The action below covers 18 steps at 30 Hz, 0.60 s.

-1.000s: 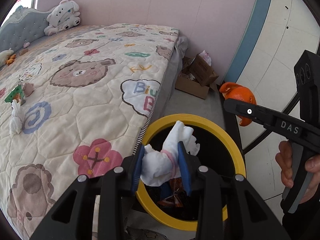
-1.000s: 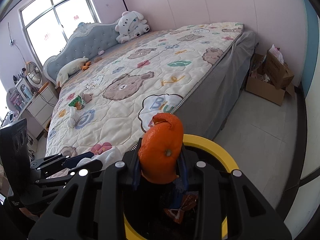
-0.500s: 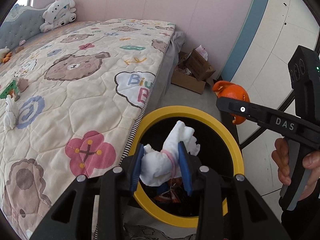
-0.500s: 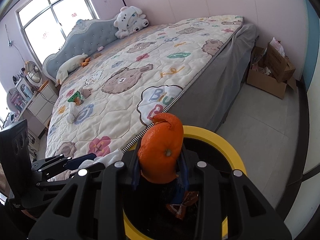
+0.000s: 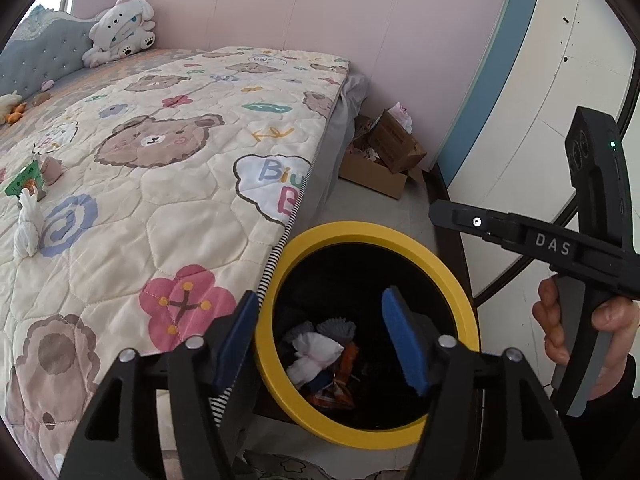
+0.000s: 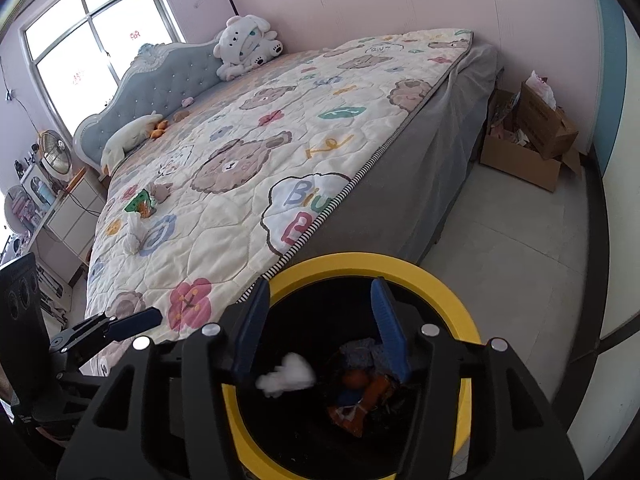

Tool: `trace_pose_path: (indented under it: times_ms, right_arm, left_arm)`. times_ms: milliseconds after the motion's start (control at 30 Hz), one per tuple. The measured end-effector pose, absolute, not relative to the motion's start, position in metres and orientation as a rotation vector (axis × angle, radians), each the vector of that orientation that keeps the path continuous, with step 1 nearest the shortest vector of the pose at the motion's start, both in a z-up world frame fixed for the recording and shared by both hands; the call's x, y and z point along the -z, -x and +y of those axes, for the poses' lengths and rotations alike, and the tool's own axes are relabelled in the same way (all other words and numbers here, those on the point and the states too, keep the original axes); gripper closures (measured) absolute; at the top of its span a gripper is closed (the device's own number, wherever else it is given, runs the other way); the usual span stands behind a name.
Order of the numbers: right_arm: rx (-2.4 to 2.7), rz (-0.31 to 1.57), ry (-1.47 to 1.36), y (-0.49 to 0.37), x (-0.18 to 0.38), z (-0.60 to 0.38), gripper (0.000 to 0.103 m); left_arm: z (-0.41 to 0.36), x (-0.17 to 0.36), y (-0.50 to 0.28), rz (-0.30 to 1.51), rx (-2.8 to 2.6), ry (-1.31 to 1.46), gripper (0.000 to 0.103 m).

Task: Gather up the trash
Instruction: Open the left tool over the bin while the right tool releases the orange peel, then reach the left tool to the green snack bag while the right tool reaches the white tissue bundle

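Yellow-rimmed, black-lined bin (image 5: 276,280) stands on the floor against the corner of the bed (image 5: 192,216), directly beneath both claws. Left claw (image 5: 320,336) is opening, its blue pads well apart with nothing between them; half a second ago those pads clamped a wad of white tissue, which now lies as a crumpled white tissue (image 5: 314,354) on the heap inside the bin. Right claw (image 6: 320,328) is likewise opening and empty; the orange peel it held a moment ago is gone from its pads, and an orange peel (image 6: 356,380) shows among the wrappers at the bottom of the bin. In the right wrist view a white scrap (image 6: 286,374) appears blurred between the pads and the bin floor, apparently falling; whether it has landed cannot be told from that view.

Both hands have stayed over the bin while the pads parted, so the change is a release, not a move. Judged from this, two pieces of trash are delivered and both claws are free for another pick.

Trash remaining on the bed: a twisted white tissue (image 5: 28,228), a green packet (image 5: 24,178) beside it, and a small brownish scrap (image 5: 52,168) next to that, all well apart from the bin. The next reach would likely be towards that cluster.
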State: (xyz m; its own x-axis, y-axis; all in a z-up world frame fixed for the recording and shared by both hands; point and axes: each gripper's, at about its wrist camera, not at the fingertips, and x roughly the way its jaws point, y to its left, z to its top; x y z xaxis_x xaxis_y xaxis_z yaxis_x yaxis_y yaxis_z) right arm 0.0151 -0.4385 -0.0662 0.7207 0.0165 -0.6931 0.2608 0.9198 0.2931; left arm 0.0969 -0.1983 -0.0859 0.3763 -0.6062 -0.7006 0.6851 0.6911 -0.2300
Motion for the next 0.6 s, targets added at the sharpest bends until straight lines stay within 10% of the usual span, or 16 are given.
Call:
trace_pose_path:
  times_ms: [600]
  right_arm:
    - [0.085,0.688,-0.404,-0.040,0.050,-0.415,0.041]
  left_arm:
    - [-0.132,0.065,-0.143,0.756,0.649,-0.014,0.017]
